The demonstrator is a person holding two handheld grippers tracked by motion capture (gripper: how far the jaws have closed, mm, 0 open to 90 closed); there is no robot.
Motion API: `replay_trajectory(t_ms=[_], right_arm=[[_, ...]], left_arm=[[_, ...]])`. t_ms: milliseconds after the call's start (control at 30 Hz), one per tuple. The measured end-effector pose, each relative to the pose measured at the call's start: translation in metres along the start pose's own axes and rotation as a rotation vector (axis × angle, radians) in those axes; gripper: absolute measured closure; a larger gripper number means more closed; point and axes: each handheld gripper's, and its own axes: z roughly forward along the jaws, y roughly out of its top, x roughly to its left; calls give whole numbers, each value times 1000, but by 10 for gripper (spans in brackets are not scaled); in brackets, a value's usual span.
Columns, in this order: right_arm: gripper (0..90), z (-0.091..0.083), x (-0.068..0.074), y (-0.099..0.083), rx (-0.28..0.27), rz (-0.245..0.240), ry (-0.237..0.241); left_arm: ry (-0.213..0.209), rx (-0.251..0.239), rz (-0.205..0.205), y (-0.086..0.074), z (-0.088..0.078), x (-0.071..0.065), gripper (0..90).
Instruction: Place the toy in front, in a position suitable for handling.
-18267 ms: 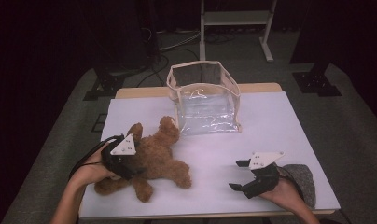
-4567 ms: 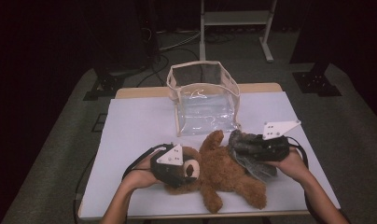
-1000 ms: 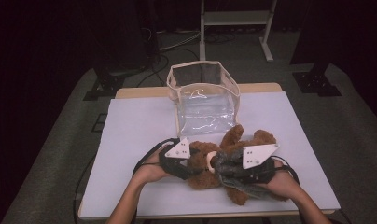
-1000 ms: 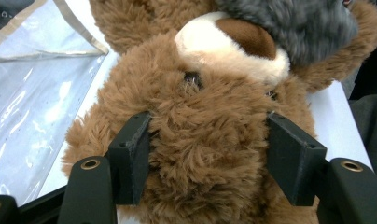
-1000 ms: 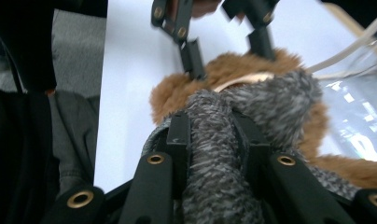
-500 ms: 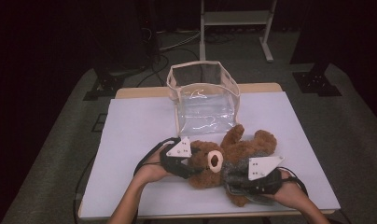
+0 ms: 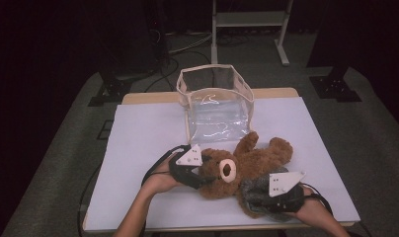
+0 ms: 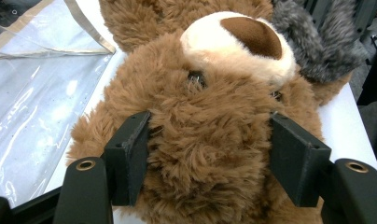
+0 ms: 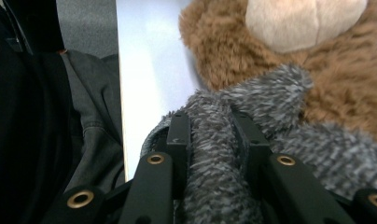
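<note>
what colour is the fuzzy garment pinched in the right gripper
Mottled grey fuzzy garment, clearest in the right gripper view.

Brown teddy bear (image 7: 247,165), cream muzzle; mottled grey fleece (image 7: 257,190); clear bag (image 7: 215,106), beige trim.

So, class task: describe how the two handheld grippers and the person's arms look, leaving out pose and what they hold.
Both the left gripper and the right gripper have black bodies, each topped by a light grey three-cornered plate with small dark dots. Black cables loop away from each. In the gripper views the jaws are flat black blocks on arms with brass-coloured rivets. The forearms are bare, with no sleeves.
</note>
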Motion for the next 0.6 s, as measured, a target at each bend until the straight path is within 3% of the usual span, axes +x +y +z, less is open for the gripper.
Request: replay_trajectory(t_ms=[200, 333, 467, 600], right_arm=[[707, 8, 3, 14, -25, -44, 12], [707, 12, 2, 9, 27, -53, 17], [708, 0, 0, -1, 3, -12, 7], [708, -11, -3, 11, -45, -24, -26]], left_arm=[[6, 1, -4, -1, -1, 1, 337], [-3, -2, -8, -2, -1, 1, 337], [-3, -5, -12, 0, 0, 1, 337], [-12, 3, -8, 0, 1, 0, 337]])
